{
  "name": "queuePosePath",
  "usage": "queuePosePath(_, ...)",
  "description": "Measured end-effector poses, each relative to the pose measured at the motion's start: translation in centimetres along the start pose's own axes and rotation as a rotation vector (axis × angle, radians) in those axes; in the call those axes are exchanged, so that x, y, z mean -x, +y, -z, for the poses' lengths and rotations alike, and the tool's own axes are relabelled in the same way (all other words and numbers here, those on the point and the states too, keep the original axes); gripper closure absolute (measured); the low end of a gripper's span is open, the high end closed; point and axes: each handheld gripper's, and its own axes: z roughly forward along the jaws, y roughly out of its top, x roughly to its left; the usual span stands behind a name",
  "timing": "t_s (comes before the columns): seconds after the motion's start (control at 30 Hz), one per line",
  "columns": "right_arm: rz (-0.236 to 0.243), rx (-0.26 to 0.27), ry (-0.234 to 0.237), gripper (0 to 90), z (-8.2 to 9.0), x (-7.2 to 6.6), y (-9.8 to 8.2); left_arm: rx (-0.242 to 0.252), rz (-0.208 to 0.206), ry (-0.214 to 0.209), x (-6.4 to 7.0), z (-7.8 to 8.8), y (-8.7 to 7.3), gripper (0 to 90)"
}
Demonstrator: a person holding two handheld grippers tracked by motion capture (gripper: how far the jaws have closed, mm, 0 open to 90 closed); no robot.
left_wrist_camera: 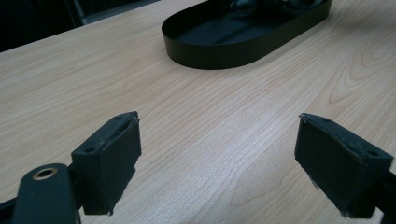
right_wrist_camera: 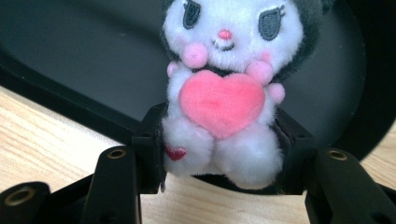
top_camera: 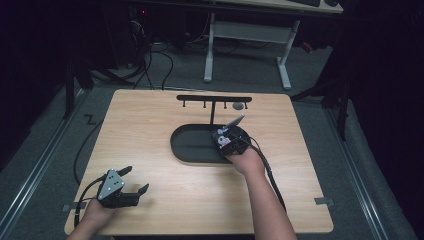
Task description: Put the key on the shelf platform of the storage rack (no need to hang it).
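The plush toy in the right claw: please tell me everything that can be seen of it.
The plush toy is a small soft figure of white fluffy fabric with a dark hood, stitched grey eyes, a pink nose, pink cheeks and paws. It hugs a pink heart; a small red heart marks one leg. It faces the right gripper view's camera, upright there. The right claw squeezes its lower body from both sides, over the black oval tray.

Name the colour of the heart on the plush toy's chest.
Pink; the heart on the plush toy shows best in the right gripper view.
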Motion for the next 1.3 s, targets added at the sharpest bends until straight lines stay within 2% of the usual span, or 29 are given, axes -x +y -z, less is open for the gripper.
queuePosePath(0.13,0.005,-0.013,-0.004,45.7,-0.5,-0.2,0.1,0.000,0.001,0.000,0.0,0.0,0.0,15.5)
queuePosePath(0.2,-0.005,-0.005,-0.005,43.0,-0.7,-0.4,0.1,0.000,0.001,-0.001,0.0,0.0,0.0,15.4)
queuePosePath(0.23,0.008,0.002,-0.003,40.2,-0.7,-0.4,0.1,0.000,0.001,-0.001,0.0,0.0,0.0,15.4)
queuePosePath(0.33,0.006,0.016,0.008,31.5,-0.4,-0.6,0.2,0.000,0.001,-0.001,0.0,0.0,0.0,15.5)
queuePosePath(0.53,0.021,0.053,0.002,25.0,0.8,-0.9,-0.3,-0.001,0.000,0.000,0.0,0.0,0.0,15.5)
queuePosePath(0.63,0.015,0.099,0.014,25.0,1.6,-1.0,-0.8,-0.003,-0.001,-0.002,0.0,-0.1,0.0,15.5)
queuePosePath(0.87,0.011,0.163,0.007,25.4,2.4,-0.9,-2.2,-0.007,-0.005,-0.001,0.0,-0.1,0.0,15.5)
queuePosePath(1.03,0.014,0.200,0.007,25.5,2.5,-0.7,-3.8,-0.013,-0.005,0.002,0.1,-0.1,0.1,15.5)
queuePosePath(1.2,0.042,0.254,0.002,25.1,2.3,-0.8,-5.6,-0.015,-0.008,0.005,0.1,-0.1,0.1,15.5)
queuePosePath(1.3,0.054,0.285,0.015,24.6,2.0,-0.5,-6.7,-0.015,-0.008,0.004,0.1,-0.1,0.1,15.5)
